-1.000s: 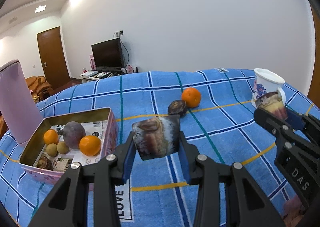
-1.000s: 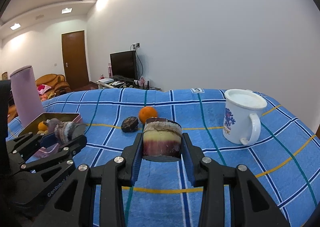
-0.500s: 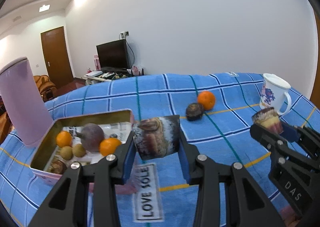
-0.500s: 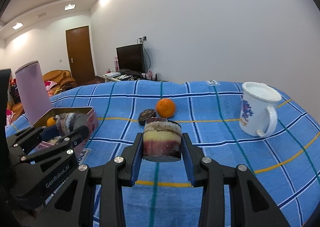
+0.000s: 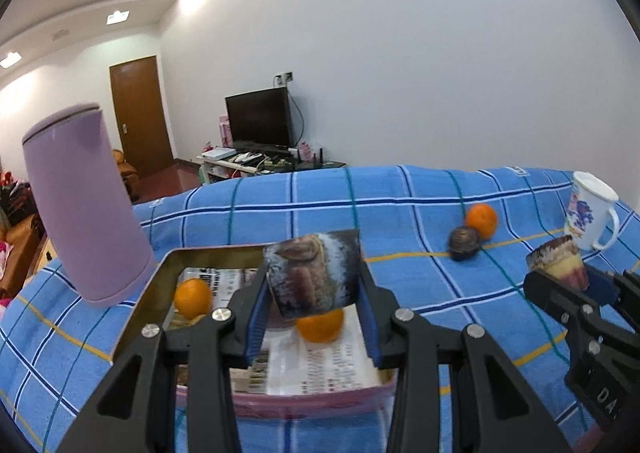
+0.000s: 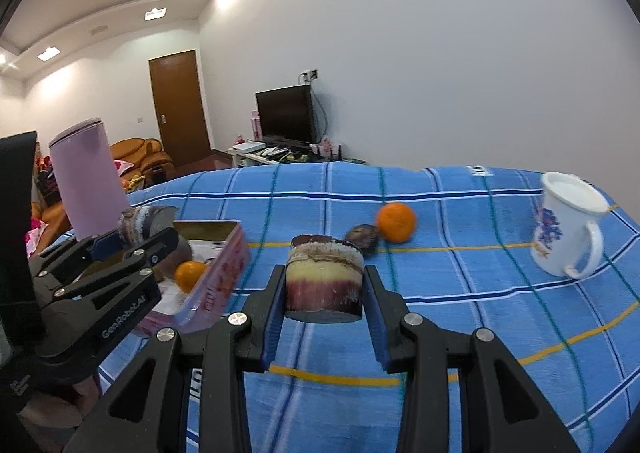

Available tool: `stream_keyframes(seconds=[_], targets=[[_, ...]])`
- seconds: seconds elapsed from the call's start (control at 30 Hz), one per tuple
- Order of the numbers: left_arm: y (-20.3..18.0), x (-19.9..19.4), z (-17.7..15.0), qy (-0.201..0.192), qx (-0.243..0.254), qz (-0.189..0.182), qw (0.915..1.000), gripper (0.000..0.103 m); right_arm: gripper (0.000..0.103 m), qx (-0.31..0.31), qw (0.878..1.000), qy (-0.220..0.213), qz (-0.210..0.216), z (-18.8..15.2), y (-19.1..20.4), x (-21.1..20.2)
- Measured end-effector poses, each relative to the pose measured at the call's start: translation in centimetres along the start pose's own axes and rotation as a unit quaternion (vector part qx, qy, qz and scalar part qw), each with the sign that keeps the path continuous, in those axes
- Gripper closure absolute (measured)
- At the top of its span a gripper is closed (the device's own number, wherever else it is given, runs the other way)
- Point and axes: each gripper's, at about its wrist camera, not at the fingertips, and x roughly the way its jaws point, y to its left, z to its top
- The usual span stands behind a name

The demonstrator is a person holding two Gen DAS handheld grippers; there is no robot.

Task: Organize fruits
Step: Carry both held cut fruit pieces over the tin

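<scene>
Over the open tin (image 5: 152, 281) at the near left of the counter (image 5: 400, 213), the left tongs (image 5: 314, 295) are clenched on a short, dark, mottled cane piece (image 5: 312, 273). The right tongs (image 6: 324, 293) grasp a second chunk (image 6: 324, 281), cream and purple in bands, held above bare blue checked cloth to the right of the tin.

Several things could go wrong from here. The left piece sits high in the pads, so a loose release could let it land on the orange (image 5: 320, 327) directly beneath and roll it about, or knock the tin's rim. The tall lilac tumbler (image 5: 86, 205) stands just beside the tin's far left corner — a wide swing of the left tongs could topple it. The two tools are also near each other, so bringing the right one in while the left is over the tin risks a clash.

Each view fills gaps in the other. The left camera looks down into the tin, showing its printed paper lining and a second orange (image 5: 193, 298) at the left. The right camera shows the tin's pink outer wall (image 6: 224, 273) and how the left tongs (image 6: 136, 233) hang above it — plus a clearer look at the loose orange (image 6: 396, 222), the dark fruit (image 6: 363, 237) touching it and the white mug (image 6: 568, 225) at the far right.
</scene>
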Motion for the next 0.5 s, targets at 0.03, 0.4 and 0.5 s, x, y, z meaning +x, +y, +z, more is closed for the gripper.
stream_keyframes(seconds=[0.03,0.4,0.5], targets=[[0.3,0.0,0.0,0.000,-0.003,0.001,1.0000,0.062,0.064,-0.001,1.000,0.000,0.003,0.1,0.5,0.1],[6.0,0.5,0.7,-0.006,-0.045,0.022,0.9987,0.062,0.064,-0.009,0.999,-0.004,0.033,0.9,5.0,1.7],[8.1,0.8,0.8,-0.007,-0.059,0.039,0.9975,0.062,0.064,-0.015,0.999,-0.005,0.040,1.2,6.1,2.2]])
